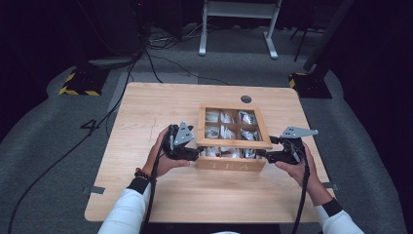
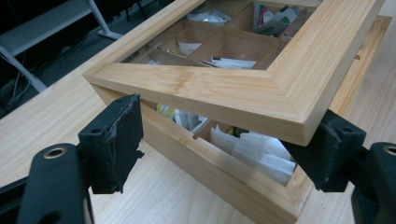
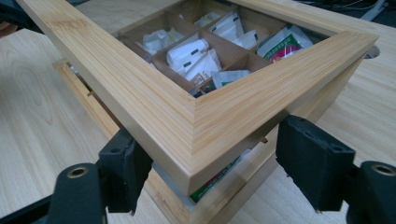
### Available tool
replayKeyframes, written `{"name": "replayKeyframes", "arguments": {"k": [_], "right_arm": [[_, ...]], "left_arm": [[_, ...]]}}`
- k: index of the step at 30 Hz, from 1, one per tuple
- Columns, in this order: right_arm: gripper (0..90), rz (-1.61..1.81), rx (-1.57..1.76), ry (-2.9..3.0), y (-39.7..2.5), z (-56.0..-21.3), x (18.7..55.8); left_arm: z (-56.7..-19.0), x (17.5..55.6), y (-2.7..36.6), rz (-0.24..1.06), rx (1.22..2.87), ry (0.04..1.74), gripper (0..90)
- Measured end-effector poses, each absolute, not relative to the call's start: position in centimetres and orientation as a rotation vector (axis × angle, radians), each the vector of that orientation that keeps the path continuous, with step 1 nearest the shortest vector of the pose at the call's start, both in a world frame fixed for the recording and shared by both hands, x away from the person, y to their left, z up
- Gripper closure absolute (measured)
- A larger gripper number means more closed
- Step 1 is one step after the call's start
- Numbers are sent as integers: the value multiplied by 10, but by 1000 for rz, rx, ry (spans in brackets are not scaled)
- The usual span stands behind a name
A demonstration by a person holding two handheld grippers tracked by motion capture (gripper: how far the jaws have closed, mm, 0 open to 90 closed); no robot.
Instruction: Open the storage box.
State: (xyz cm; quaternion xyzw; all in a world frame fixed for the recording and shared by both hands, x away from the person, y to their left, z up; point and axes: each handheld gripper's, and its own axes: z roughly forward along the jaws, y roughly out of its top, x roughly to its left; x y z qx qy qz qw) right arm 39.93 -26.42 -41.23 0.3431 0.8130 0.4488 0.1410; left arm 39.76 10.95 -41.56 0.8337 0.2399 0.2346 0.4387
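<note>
Wooden tea box (image 1: 231, 165), lid (image 1: 234, 142) raised, gripper (image 1: 195, 152) at each front corner

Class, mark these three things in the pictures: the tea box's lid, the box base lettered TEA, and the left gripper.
lid (image 2: 261, 88), left gripper view, its wooden front frame rail.
box base (image 1: 230, 165), high view, its lettered front wall.
left gripper (image 1: 194, 152), high view, midway between its fingertips.

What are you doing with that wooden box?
A person holds a gripper in each hand at the front corners of a wooden tea box on the table. The left gripper and right gripper each straddle a corner of the windowed lid, which is raised off the box at the front. Tea bags sit in the compartments inside. The jaws look open, not clamped.
</note>
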Motion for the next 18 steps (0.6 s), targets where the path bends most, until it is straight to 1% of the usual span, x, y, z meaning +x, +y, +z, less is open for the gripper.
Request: {"name": "replayKeyframes", "arguments": {"k": [5,7,11,12,16,18], "right_arm": [[295,1303,971,2333,-265,-410,399],[302,1308,963,2329,-265,-410,399],[306,1310,916,2314,-267,-406,395],[305,1301,903,2313,-268,-405,393],[298,1264,902,2302,-277,-409,392],[296,1226,921,2289,-287,-416,392]], "left_arm": [[-411,400,105,629,2065,564,251],[-409,401,105,619,2054,566,251],[-400,404,103,645,2036,547,269],[-399,404,102,643,2031,546,294],[-392,407,102,632,2016,545,324],[-389,408,101,640,2008,538,369]]}}
